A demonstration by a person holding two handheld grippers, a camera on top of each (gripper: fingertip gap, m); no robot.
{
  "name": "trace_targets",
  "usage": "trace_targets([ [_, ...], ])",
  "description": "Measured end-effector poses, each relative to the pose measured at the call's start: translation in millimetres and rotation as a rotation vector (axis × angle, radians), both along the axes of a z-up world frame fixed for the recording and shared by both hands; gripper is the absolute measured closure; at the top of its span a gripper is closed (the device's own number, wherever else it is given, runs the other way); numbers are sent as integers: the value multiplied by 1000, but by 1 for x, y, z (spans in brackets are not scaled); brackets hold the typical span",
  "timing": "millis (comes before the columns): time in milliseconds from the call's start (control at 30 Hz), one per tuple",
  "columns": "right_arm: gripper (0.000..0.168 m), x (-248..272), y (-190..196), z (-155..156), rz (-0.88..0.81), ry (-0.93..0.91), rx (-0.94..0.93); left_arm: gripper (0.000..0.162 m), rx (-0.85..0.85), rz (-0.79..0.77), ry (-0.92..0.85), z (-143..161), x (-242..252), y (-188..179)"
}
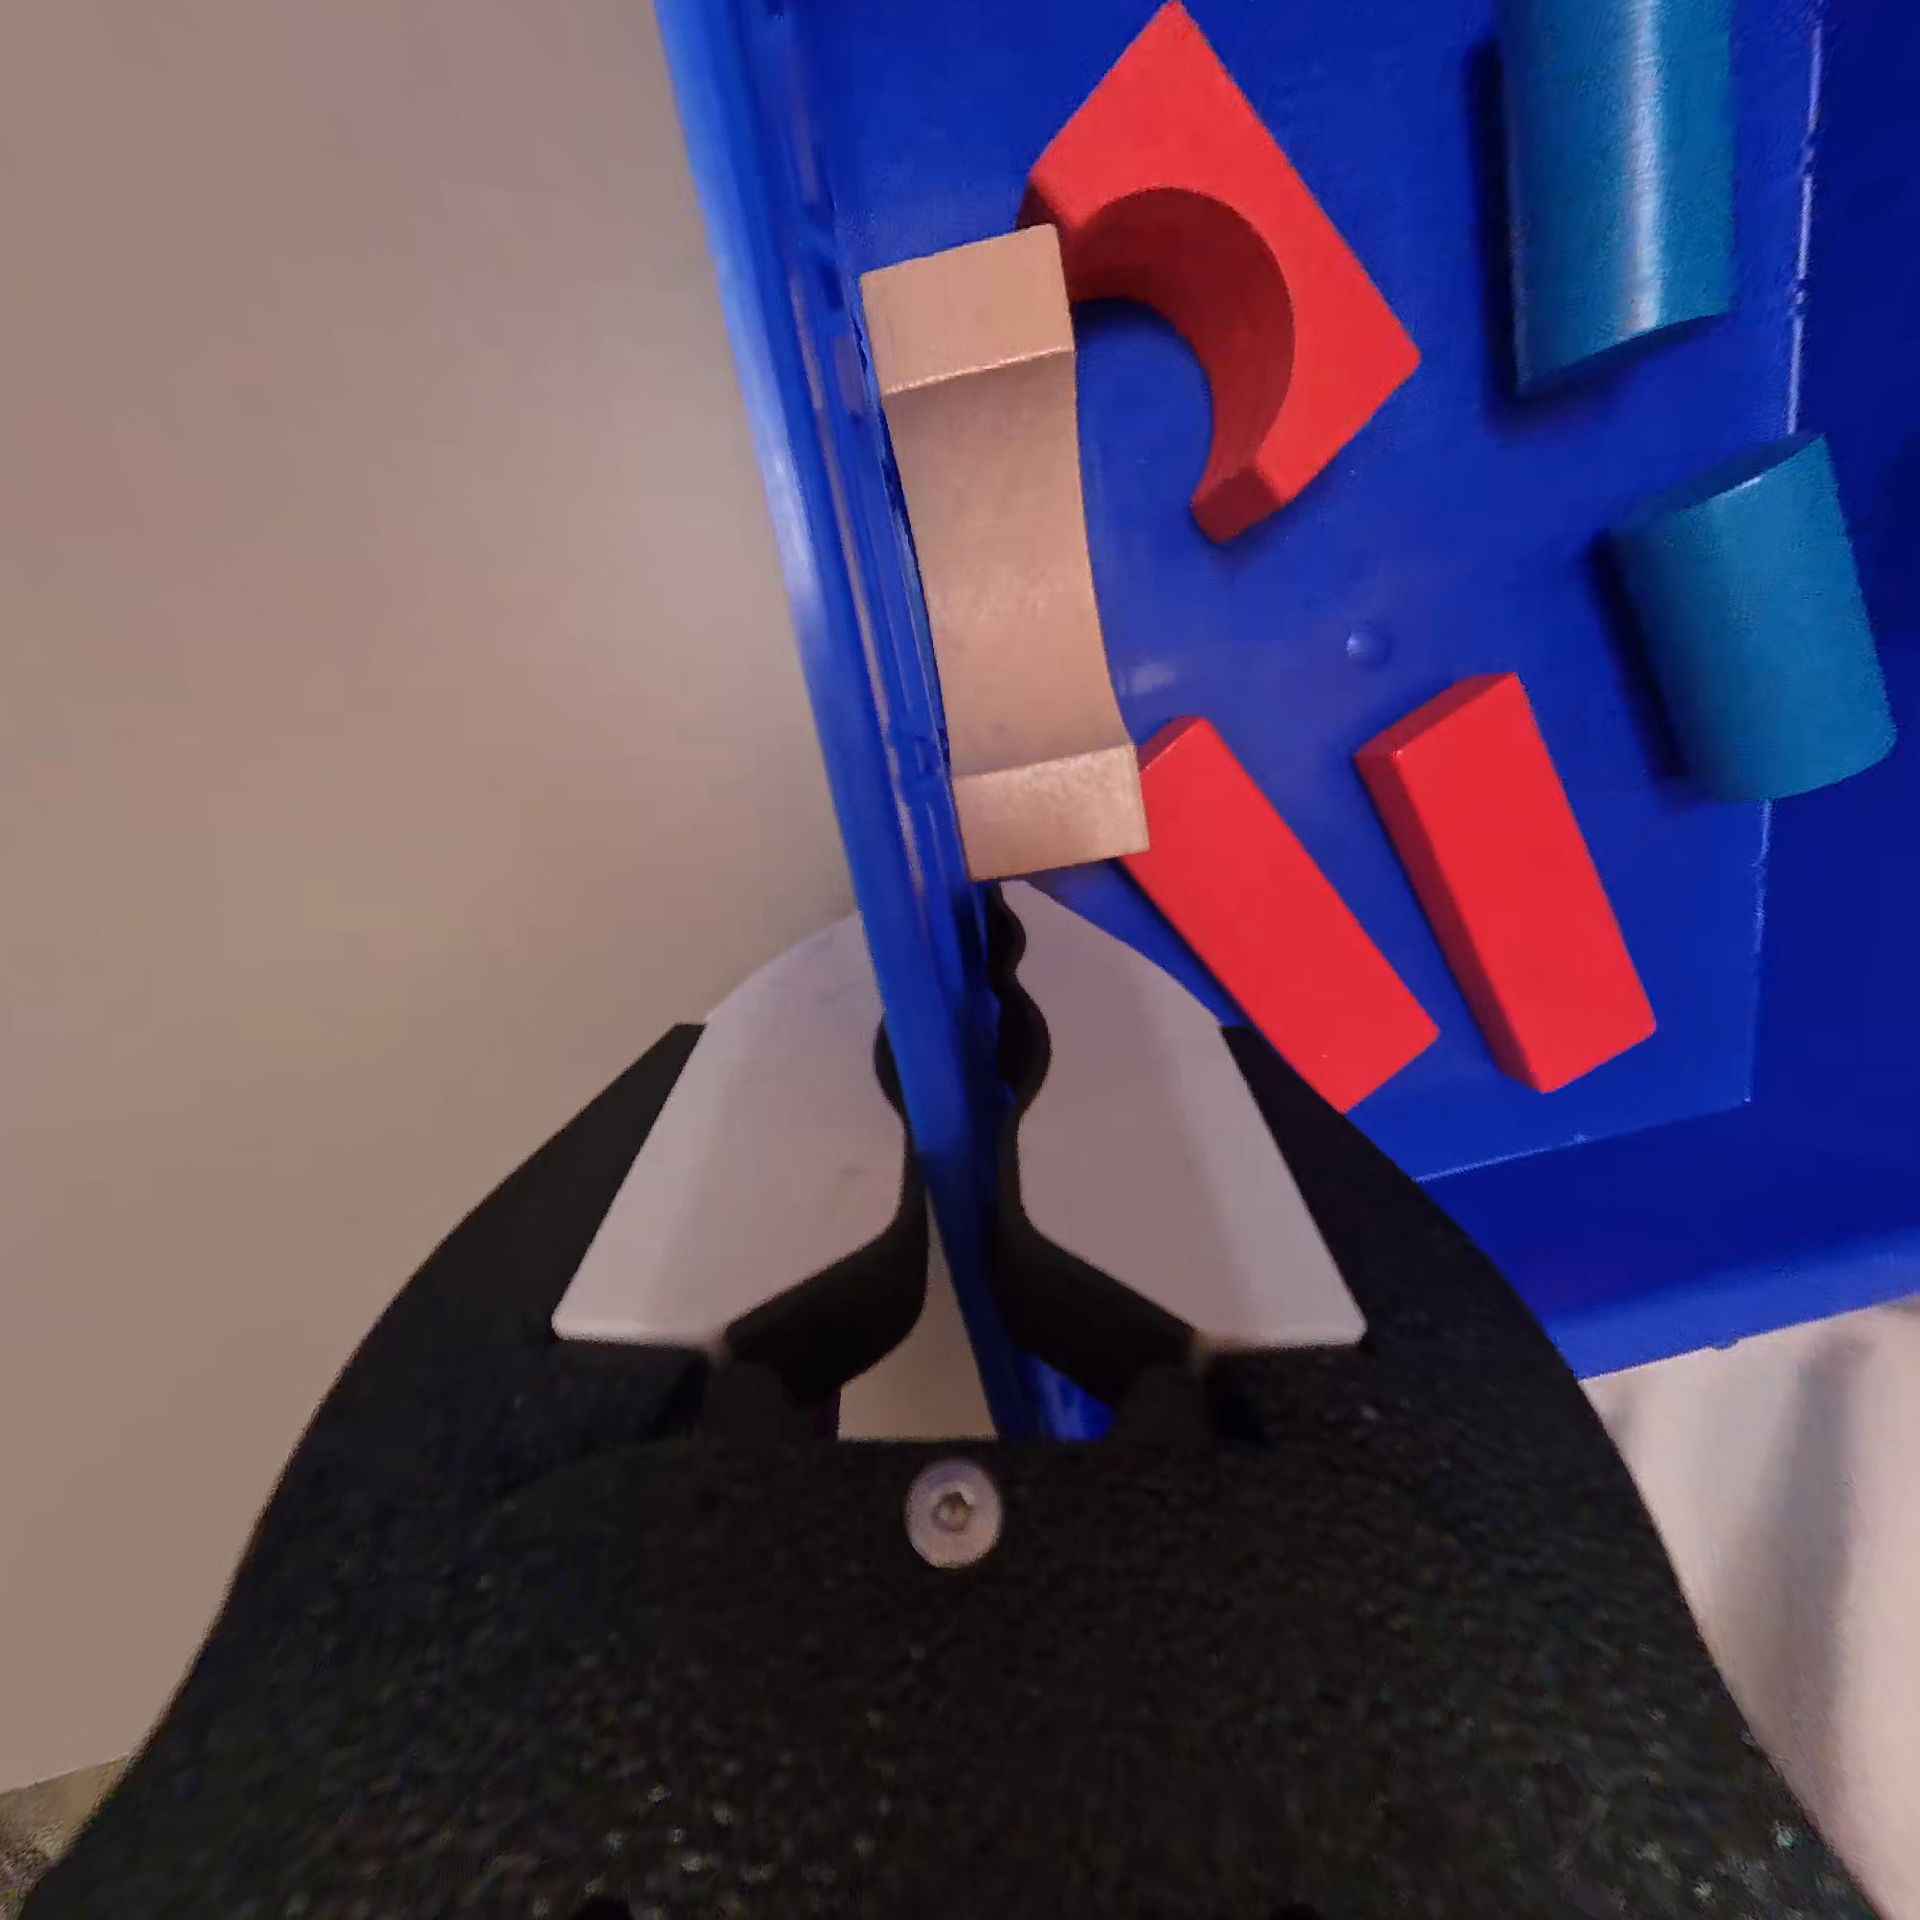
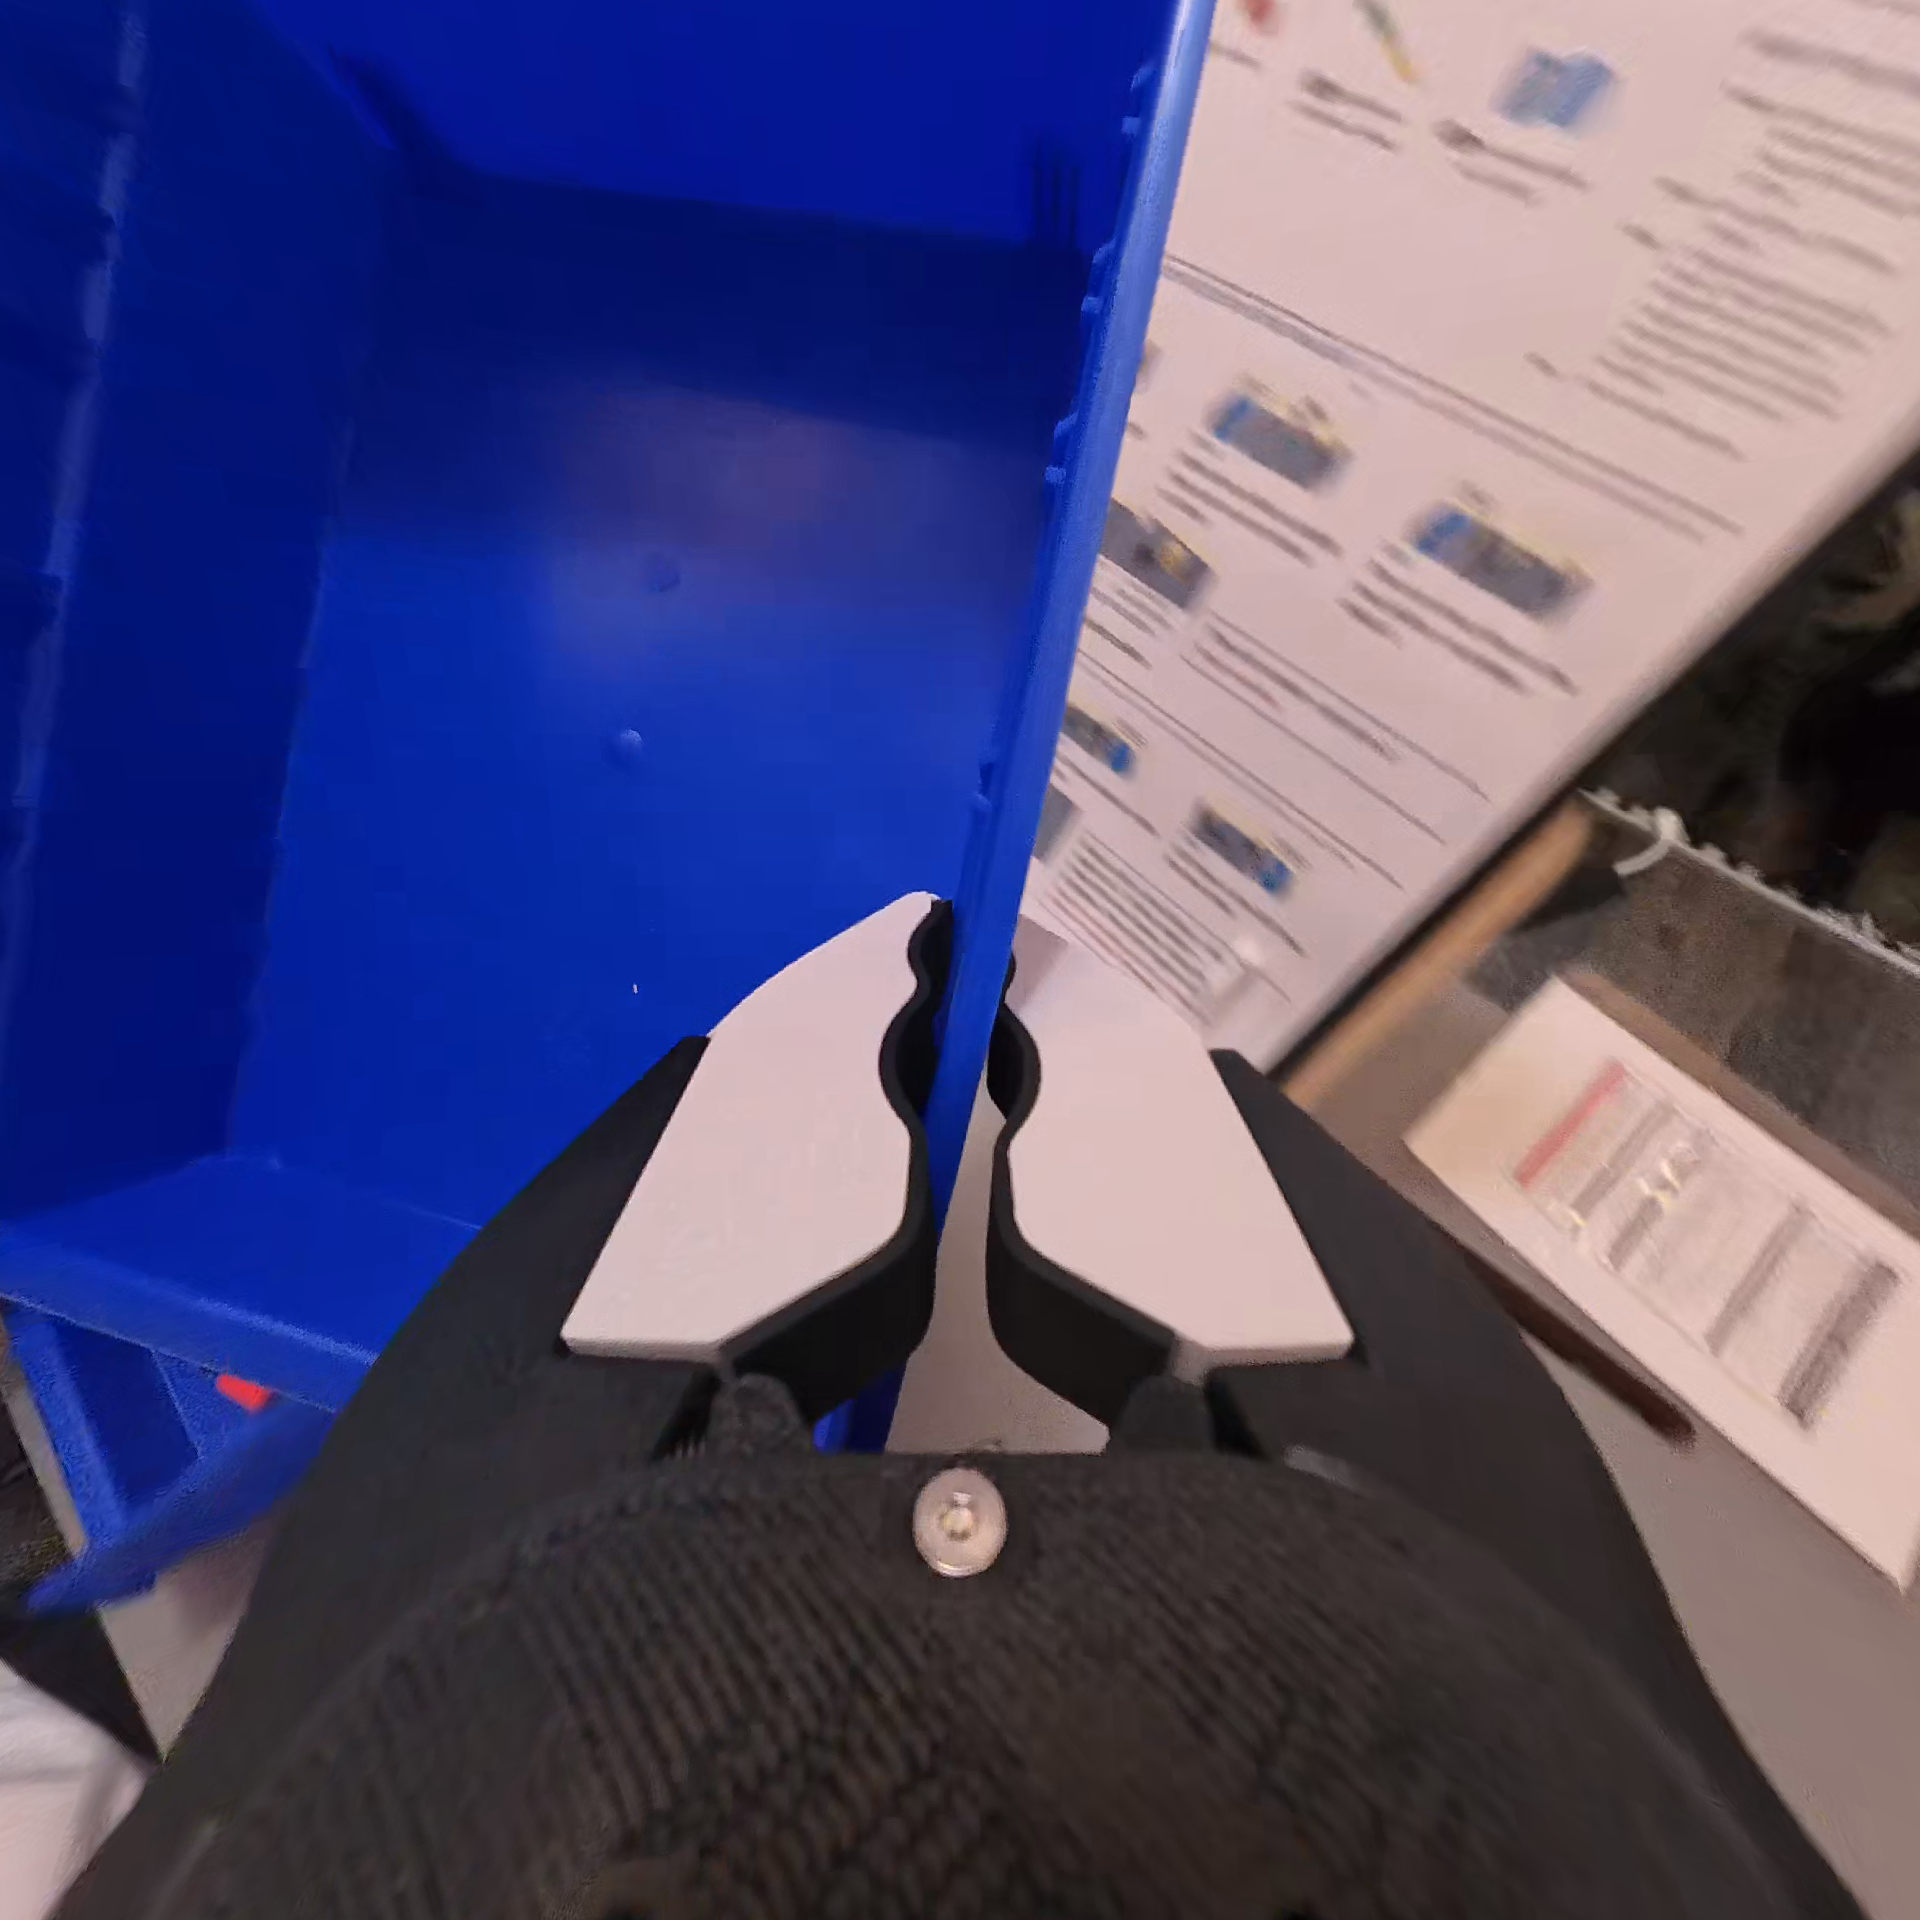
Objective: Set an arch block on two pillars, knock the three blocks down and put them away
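My left gripper is shut on the side wall of a blue plastic bin. Inside the bin lie a tan arch block against the gripped wall, a red arch block, two red bar blocks and two teal cylinders. My right gripper is shut on the right side wall of a blue bin whose visible floor is bare. A small red patch shows below that bin's near edge.
A plain beige wall fills the left of the left wrist view, with white cloth at lower right. In the right wrist view a white poster with blurred pictures stands to the right, with a laminated sheet on a grey surface. The grippers' ends are close to 55 centimeters from one another.
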State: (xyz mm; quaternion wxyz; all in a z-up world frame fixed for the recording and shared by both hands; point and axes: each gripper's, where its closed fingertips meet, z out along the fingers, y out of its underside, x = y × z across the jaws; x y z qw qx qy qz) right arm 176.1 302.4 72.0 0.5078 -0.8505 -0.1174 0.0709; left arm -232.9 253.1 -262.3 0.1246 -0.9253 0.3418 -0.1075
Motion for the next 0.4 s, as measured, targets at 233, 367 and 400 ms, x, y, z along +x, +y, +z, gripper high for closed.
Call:
trace_targets([
  [233,162,162,-132,-100,-278,94,-84,155,-18,95,13,-1,-32,62],
  [367,163,225,-195,-173,-412,147,-174,156,-41,134,16,-1,-44,100],
  [400,163,237,-206,-189,-447,158,-197,156,-45,138,17,-1,-46,110],
])
